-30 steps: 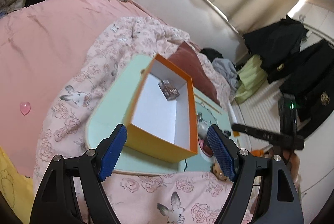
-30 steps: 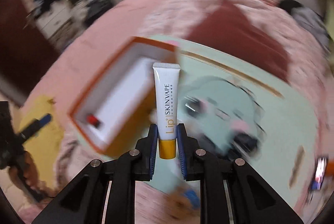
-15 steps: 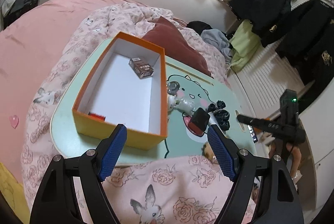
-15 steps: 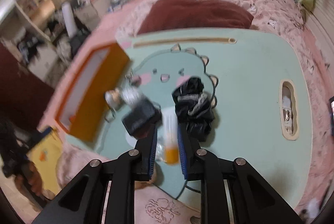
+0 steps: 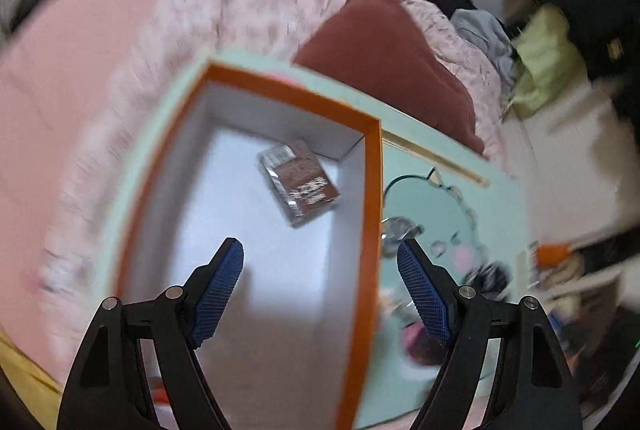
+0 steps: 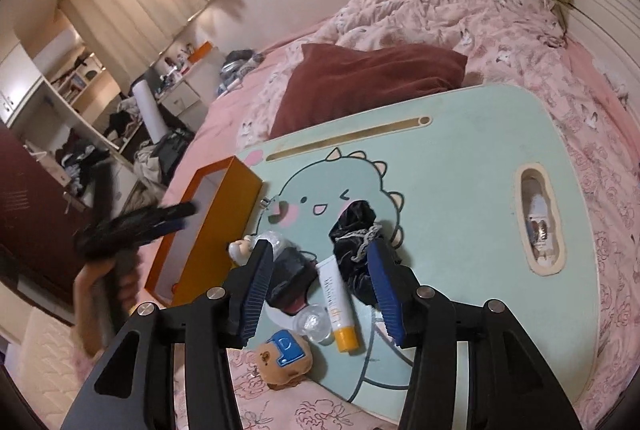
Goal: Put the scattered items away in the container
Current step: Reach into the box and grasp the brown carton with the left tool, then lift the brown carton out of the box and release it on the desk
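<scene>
The orange box (image 5: 370, 165) with a white inside stands on the mint lap table (image 6: 472, 165); a small brown packet (image 5: 300, 185) lies in it. My left gripper (image 5: 320, 286) is open and empty, over the box's near end. My right gripper (image 6: 320, 282) is open and empty above a white lip-balm tube with an orange cap (image 6: 338, 306), which lies on the table. Around the tube lie a black pouch (image 6: 288, 282), a black scrunchie (image 6: 356, 230), a clear round piece (image 6: 314, 322) and a bear plush (image 6: 284, 358). The box also shows in the right wrist view (image 6: 216, 230).
The table rests on a pink floral duvet (image 6: 460, 21) with a dark red pillow (image 6: 372, 77) behind it. A slot (image 6: 538, 218) at the table's right holds small items. The left hand and gripper (image 6: 132, 226) show at the box's left. Cluttered shelves stand far left.
My right gripper has opened and let go of the lip-balm tube, which now lies on the table. My left gripper has moved forward and down over the box.
</scene>
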`<state>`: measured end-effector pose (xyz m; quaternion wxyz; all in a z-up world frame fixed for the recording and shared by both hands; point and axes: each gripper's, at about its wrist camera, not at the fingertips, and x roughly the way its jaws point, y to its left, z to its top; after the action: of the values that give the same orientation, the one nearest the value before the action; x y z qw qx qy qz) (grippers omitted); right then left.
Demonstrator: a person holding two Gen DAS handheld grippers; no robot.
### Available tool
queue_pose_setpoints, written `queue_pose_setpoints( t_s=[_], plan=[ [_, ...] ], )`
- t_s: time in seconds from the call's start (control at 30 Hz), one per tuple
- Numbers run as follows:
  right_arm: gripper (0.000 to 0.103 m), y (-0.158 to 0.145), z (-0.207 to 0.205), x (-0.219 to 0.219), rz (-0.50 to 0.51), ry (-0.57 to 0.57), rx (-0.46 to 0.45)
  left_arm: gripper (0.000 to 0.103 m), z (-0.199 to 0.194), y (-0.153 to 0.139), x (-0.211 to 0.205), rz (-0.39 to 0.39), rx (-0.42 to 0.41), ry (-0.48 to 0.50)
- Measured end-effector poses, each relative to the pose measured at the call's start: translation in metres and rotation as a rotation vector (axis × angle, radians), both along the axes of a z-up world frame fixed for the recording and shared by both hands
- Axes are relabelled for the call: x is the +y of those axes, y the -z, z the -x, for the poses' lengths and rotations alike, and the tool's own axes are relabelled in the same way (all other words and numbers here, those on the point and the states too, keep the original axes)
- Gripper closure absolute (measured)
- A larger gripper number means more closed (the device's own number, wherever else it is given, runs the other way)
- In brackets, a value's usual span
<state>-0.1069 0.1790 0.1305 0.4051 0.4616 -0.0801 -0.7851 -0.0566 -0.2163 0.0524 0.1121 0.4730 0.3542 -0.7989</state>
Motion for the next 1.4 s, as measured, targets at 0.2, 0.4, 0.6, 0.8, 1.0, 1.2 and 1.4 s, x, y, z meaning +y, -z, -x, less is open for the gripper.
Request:
queue_pose_setpoints(
  t_s=[0.2,0.4,0.6,0.8,1.0,1.2,1.4],
  plan=[
    [0.055,0.006,-0.005,-0.006,0.005,-0.037,-0.008,0.027,0.017,0.009,-0.022,0.051,-0.045,-0.188],
    [0.053,0.007,-0.006,-0.006,0.027,-0.052,-0.015,0.041,0.036,0.033,-0.021,0.097,-0.145,-0.197],
    [0.052,0.007,-0.004,0.000,0.050,-0.043,-0.028,0.041,0.040,0.035,-0.017,0.153,-0.150,-0.195],
    [0.052,0.008,-0.006,0.001,0.052,-0.056,-0.028,0.060,0.035,0.036,-0.023,0.133,-0.210,-0.110],
    [0.052,0.010,-0.007,-0.004,0.050,-0.068,-0.032,0.060,0.024,0.036,-0.020,0.151,-0.184,-0.093],
    [0.052,0.012,-0.009,-0.007,0.037,-0.072,-0.032,0.060,0.012,0.009,-0.018,0.212,-0.110,-0.114],
    [0.052,0.011,-0.009,-0.006,0.038,-0.063,-0.024,0.060,-0.006,-0.054,0.010,0.350,0.054,-0.088]
  ],
)
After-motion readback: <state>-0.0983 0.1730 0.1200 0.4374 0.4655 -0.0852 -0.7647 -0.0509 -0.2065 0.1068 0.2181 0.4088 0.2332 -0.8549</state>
